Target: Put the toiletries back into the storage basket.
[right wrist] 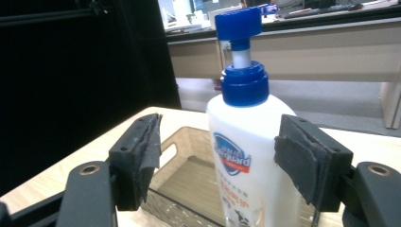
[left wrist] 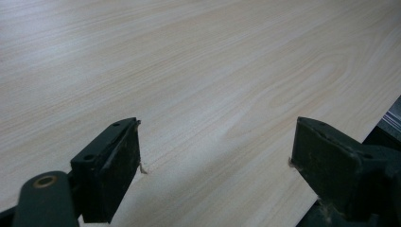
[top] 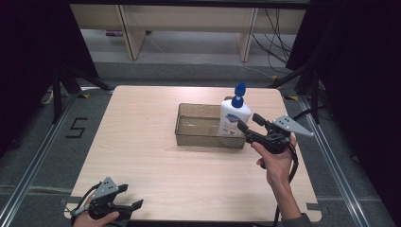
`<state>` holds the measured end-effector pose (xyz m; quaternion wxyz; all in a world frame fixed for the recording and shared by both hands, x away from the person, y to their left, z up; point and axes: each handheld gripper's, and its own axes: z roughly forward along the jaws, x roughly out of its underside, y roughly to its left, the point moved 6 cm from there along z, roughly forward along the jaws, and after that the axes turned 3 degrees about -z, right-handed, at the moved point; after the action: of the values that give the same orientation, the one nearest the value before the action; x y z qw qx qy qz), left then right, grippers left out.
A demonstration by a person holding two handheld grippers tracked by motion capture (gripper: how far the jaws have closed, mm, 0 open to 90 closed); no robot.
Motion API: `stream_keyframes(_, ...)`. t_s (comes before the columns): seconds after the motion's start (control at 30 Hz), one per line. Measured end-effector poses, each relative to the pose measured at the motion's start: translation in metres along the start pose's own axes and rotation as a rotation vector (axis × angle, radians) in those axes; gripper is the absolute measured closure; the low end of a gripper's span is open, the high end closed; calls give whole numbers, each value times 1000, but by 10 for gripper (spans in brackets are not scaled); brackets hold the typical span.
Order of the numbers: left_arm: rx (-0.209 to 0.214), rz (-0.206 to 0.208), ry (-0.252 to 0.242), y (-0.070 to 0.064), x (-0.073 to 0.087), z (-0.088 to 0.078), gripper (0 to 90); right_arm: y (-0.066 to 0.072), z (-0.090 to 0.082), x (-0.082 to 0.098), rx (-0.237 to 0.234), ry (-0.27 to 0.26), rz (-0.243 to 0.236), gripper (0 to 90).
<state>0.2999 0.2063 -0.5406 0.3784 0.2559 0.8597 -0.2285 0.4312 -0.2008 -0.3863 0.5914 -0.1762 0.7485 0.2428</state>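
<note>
From the high view I see the wooden table (top: 156, 156) with a clear brownish bin (top: 198, 125) sitting a little past centre, toward two o'clock. A white pump bottle (top: 233, 116) with a blue pump head stands upright in the bin's right end, at about three o'clock within it.

My right gripper (top: 250, 125) sits just at the bottle's three-to-four o'clock side, held by the right hand (top: 276, 158), its grey plate on top. Its jaws are spread apart. In the right gripper view the bottle (right wrist: 246, 156) stands between and beyond the two pads, nearer the right-hand one; I cannot tell whether either pad touches it. The bin's rim (right wrist: 182, 137) and its cut-out handle show behind the left jaw.

My left gripper (top: 130, 198) rests low at the table's near edge, around seven o'clock, in the left hand (top: 92, 218). Its jaws also stand wide apart, and in the left gripper view I see only bare wood grain (left wrist: 198, 80) between them, well away from the bin.
</note>
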Motion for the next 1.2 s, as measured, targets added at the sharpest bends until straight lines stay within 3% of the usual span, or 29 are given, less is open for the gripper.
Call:
stream_keyframes(0.13,-6,-28,-21,-2,-1,2,157,2,-1,3,-10,2,-9,311)
stream_keyframes(0.2,-7,-1,-3,0,0,0,157,3,-1,5,-8,9,-16,305)
stream_keyframes(0.23,-7,-1,-3,0,0,0,157,4,-1,6,-17,11,-6,302)
stream_keyframes(0.33,-8,-3,-3,0,0,1,156,3,-1,10,-7,12,-34,281)
stream_keyframes(0.4,-6,-2,-2,0,0,1,157,5,0,13,-13,22,-12,260)
stream_keyframes(0.43,-4,-27,-20,-2,-1,2,157,6,0,15,-12,30,-2,244)
stream_keyframes(0.5,-5,-1,-1,0,0,0,157,5,1,18,-9,35,1,215)
stream_keyframes(0.53,-3,-1,1,0,0,0,157,7,2,20,-15,39,13,197)
stream_keyframes(0.6,-5,-2,3,0,0,0,157,6,2,22,-10,38,-8,190)
stream_keyframes(0.7,-6,-6,-6,0,0,1,157,12,2,27,-28,43,13,155)
stream_keyframes(0.87,-8,-9,-10,0,0,1,157,16,3,33,-38,51,-4,153)
stream_keyframes(1.03,-8,-13,-11,0,0,1,157,24,6,44,-68,72,10,154)
stream_keyframes(1.2,1,-27,-23,-2,-1,2,157,25,7,50,-63,81,-6,154)
